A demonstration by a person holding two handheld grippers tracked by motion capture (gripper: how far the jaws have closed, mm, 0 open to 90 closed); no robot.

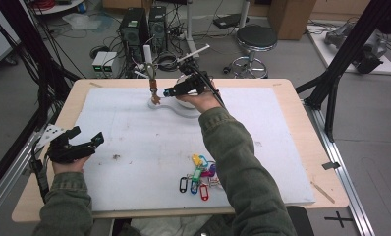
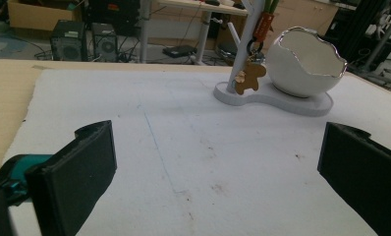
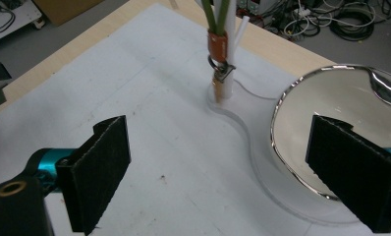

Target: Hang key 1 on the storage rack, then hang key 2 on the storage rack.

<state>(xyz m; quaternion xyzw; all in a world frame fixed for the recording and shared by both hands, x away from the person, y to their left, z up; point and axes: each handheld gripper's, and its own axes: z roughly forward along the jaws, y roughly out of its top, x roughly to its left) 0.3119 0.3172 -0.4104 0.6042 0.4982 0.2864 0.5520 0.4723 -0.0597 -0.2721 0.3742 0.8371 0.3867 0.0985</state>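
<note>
Right tongs (image 1: 170, 91): I see them at the far middle of the bench, jaws wide apart with nothing between them.
Left tongs (image 1: 93, 140): I hold them at the near left edge of the white mat (image 1: 134, 142), jaws standing apart and empty, pointing across the mat.
Key tag (image 3: 217, 46): the orange tag hangs on the white branched stand (image 1: 148, 59); a ring and a small brown gingerbread-shaped charm (image 2: 250, 77) dangle below it, just above the stand's base (image 2: 282, 101).
Tag relative to right tongs: in the right gripper view it sits ahead of the jaws and a little left of centre, clear of both pads; I see no contact.
Tag relative to left tongs: well apart, far across the mat, ahead and to the right in the left gripper view.
Bowl (image 2: 309, 61): a white eggshell-shaped bowl with a silvery rim stands on the same base, just beside the stand; my right jaw overlaps its rim in the right gripper view.
Spare tags (image 1: 198, 177): a coloured bunch lies on the mat near the front edge, beside my right sleeve.
</note>
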